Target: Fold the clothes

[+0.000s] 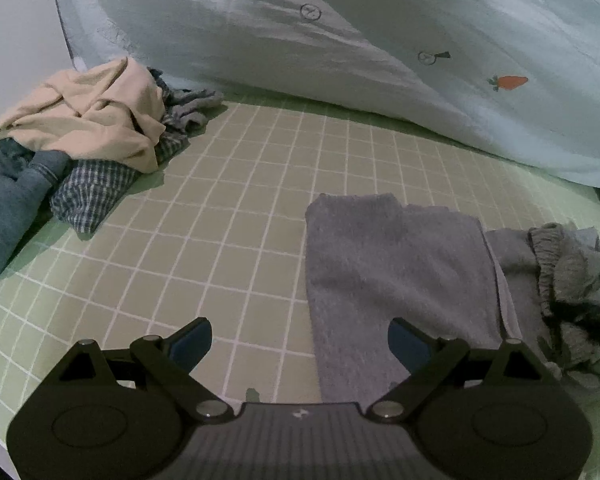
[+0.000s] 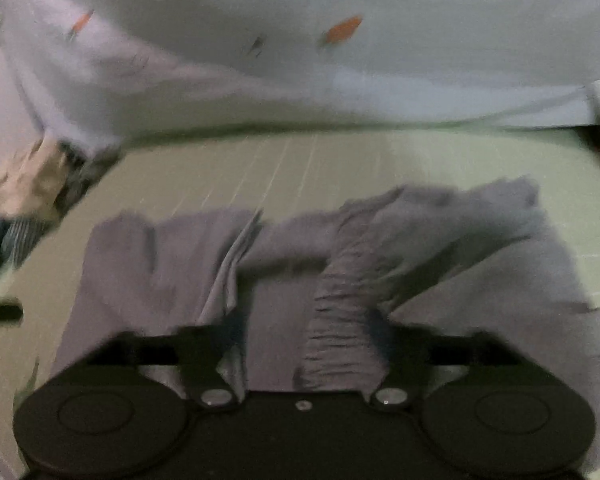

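Observation:
A grey garment (image 1: 396, 276) lies on the green checked sheet (image 1: 228, 200), its left part flat and its right part bunched with a gathered waistband (image 1: 548, 264). My left gripper (image 1: 300, 340) is open and empty, hovering over the garment's left edge. In the blurred right wrist view the same grey garment (image 2: 284, 264) lies under my right gripper (image 2: 306, 332), whose jaws stand wide apart on either side of the ribbed waistband (image 2: 340, 320); it grips nothing.
A pile of clothes sits at the far left: a beige garment (image 1: 96, 112), checked cloth (image 1: 96, 192) and blue jeans (image 1: 8, 208). A pale quilt with carrot prints (image 1: 380, 48) rises along the back. The bed's edge runs at the lower left.

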`<state>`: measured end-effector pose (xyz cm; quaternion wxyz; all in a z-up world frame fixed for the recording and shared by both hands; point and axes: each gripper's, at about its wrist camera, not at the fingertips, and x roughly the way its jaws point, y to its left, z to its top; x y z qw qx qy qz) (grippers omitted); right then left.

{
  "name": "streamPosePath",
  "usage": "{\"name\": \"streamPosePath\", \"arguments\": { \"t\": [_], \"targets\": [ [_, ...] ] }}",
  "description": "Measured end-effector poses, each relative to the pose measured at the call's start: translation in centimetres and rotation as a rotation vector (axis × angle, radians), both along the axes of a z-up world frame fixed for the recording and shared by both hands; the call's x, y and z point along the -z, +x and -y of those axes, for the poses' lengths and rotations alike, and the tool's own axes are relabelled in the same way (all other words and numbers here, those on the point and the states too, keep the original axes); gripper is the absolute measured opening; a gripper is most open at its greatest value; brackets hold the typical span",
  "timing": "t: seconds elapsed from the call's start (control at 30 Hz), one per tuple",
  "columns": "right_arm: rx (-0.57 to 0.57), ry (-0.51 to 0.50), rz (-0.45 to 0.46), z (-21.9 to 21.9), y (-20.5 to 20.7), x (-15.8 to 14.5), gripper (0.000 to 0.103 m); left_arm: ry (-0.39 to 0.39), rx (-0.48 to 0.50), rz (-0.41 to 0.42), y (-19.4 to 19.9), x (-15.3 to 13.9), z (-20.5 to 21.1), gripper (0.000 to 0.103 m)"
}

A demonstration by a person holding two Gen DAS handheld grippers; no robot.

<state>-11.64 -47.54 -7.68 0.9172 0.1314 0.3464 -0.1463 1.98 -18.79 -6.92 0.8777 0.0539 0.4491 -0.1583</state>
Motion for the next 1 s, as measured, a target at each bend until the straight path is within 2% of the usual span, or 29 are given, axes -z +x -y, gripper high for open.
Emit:
{"name": "streamPosePath", "arguments": {
  "t": [0.1, 0.17, 0.23, 0.33, 0.47, 0.7, 0.83, 0.9, 1.0],
  "targets": [
    [0.117, -0.047, 0.053, 1.5, -1.3, -1.6, 0.1, 0.004, -0.014, -0.023, 0.4, 0.5, 0.1, 0.095],
    [0.195, -0.084, 0.023, 2.5, -1.6, -1.3, 0.102, 0.012, -0.016, -0.039, 0.7, 0.9, 0.2, 0.095],
    [0.253, -0.124, -0.074, 3.1, -1.3, 0.0, 0.102, 0.024, -0.013, -0.053, 0.9, 1.3, 0.3, 0.095],
    [0.22, -0.122, -0.269, 3.7, -0.2, 3.8, 0.103, 0.026, -0.007, -0.076, 1.4, 1.9, 0.5, 0.095],
    [0.26, -0.054, -0.253, 4.2, -0.7, 3.8, 0.103, 0.026, 0.002, -0.101, 2.3, 2.7, 1.2, 0.095],
    [0.341, -0.036, -0.224, 4.6, -3.0, 1.5, 0.103, 0.048, 0.067, -0.139, 3.8, 4.4, 3.1, 0.095],
    [0.389, -0.044, -0.228, 4.8, -3.5, 0.7, 0.103, 0.019, 0.098, -0.159, 4.6, 5.1, 3.7, 0.094],
    [0.404, -0.053, -0.238, 4.6, -3.6, 0.4, 0.103, 0.011, 0.116, -0.165, 4.9, 5.5, 4.1, 0.093],
    [0.426, -0.065, -0.251, 4.3, -3.7, 0.1, 0.103, 0.025, 0.139, -0.161, 5.2, 5.9, 4.7, 0.086]
  ]
}}
